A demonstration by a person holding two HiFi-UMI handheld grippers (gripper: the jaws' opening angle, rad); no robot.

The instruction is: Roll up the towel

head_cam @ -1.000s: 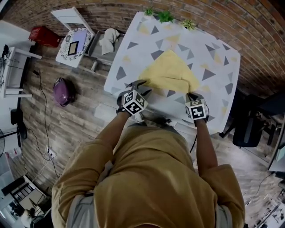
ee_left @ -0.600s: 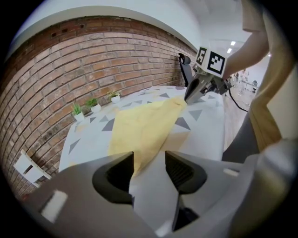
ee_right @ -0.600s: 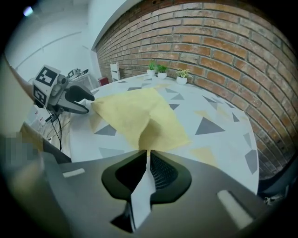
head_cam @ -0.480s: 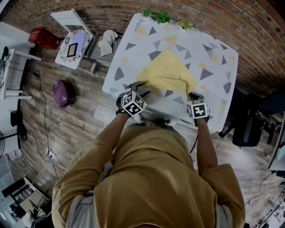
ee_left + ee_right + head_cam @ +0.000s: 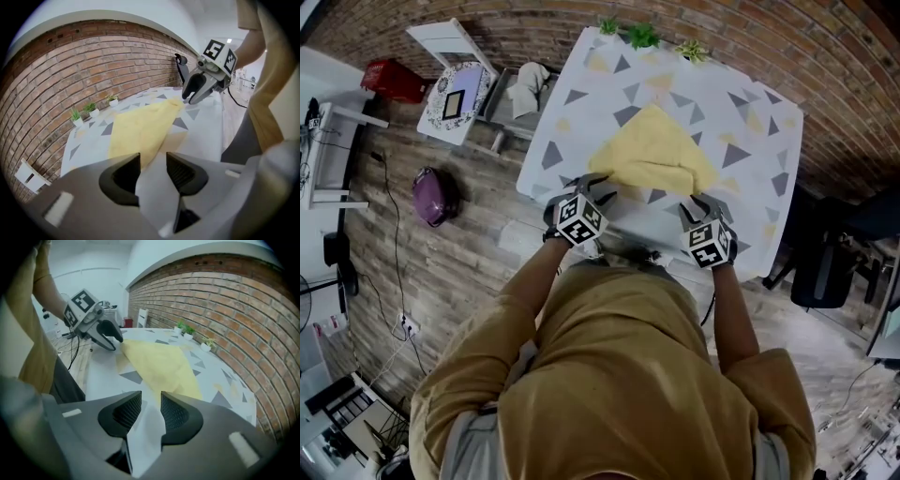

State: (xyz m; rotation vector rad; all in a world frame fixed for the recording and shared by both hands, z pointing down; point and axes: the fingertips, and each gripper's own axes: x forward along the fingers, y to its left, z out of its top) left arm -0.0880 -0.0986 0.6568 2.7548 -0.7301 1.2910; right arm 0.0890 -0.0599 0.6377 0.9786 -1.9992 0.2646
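Both grippers gape: right gripper (image 5: 701, 204) jaws have just been opening (nothing between them); left gripper (image 5: 598, 183) likewise empty; towel (image 5: 652, 150) likely needs regrasping.

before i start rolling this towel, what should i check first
1. The towel lies spread on the table: ok.
2. The left claw grips a near corner: not ok, jaws apart, pads not pressing the towel.
3. The right claw grips the other corner: not ok, jaws have just been opening, nothing held.
4. First turn of the roll made: cannot tell.
5. The potted plants stand clear of the towel: ok.
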